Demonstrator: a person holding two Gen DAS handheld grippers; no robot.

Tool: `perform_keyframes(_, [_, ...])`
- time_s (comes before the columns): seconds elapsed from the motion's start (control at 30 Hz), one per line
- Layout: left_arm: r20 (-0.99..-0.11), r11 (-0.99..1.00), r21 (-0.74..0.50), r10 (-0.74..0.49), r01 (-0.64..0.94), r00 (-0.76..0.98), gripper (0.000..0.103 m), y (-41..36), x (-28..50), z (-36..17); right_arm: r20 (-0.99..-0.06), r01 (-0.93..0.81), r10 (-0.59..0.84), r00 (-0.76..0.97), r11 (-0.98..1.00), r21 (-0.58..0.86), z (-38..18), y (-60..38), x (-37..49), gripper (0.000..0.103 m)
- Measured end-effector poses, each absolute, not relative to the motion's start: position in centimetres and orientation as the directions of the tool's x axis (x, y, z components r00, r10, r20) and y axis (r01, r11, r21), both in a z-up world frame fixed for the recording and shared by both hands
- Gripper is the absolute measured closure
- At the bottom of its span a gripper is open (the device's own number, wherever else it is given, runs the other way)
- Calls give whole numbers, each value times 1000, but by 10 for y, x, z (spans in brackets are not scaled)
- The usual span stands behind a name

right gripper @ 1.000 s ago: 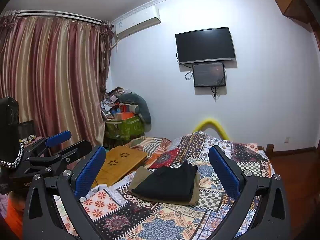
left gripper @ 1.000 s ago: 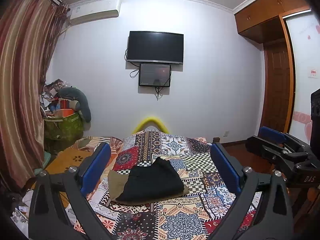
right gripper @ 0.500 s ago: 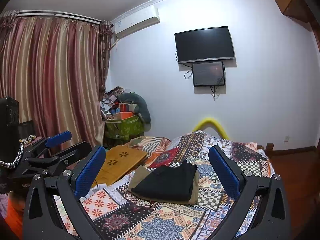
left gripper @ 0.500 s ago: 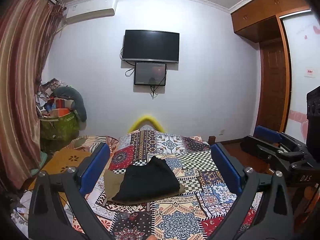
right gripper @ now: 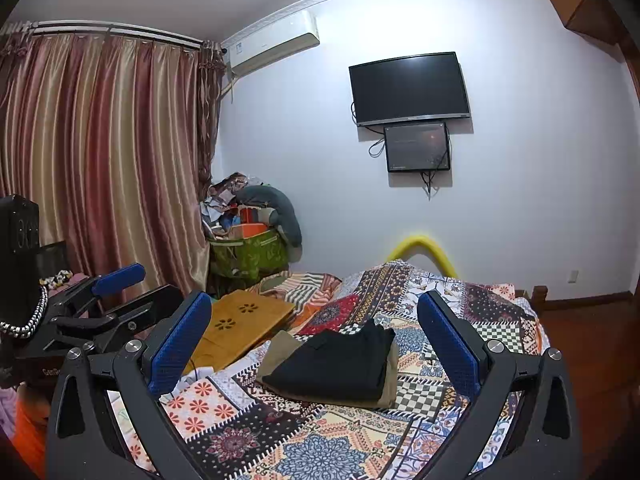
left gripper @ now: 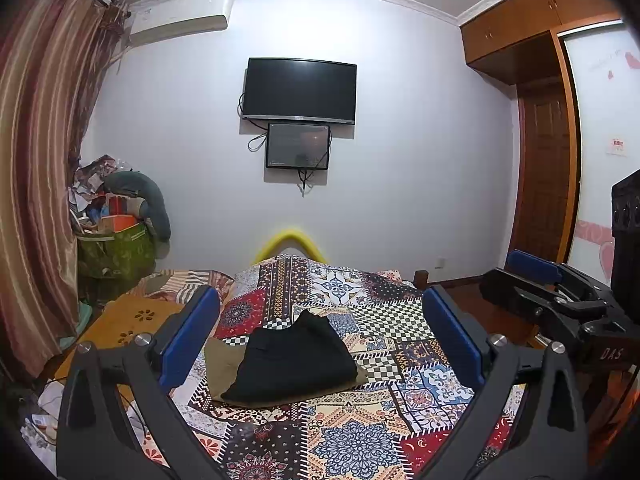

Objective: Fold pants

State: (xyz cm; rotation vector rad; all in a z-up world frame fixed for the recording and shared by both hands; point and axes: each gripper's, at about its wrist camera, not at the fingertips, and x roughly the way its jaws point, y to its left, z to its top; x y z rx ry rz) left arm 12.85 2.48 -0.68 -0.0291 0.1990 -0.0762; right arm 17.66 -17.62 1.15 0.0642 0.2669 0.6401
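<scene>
Folded black pants lie on top of folded khaki pants on the patterned bedspread. They also show in the right wrist view as black pants over khaki pants. My left gripper is open and empty, held back above the bed. My right gripper is open and empty too. Each gripper shows at the edge of the other's view, the right and the left.
A wooden lap tray lies on the bed's left side. A green box of clutter stands in the corner by the curtains. A TV hangs on the far wall. A yellow foam arch stands behind the bed.
The left wrist view has swung slightly to the right and back; the pants stay put. The right gripper has barely moved.
</scene>
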Motion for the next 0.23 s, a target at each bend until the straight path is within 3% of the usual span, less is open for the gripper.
perform_keyframes(0.23, [-198,997,-36,-78,73,977,1,25,129,-7,-227,-581,597,770,802,141,11,-176,176,0])
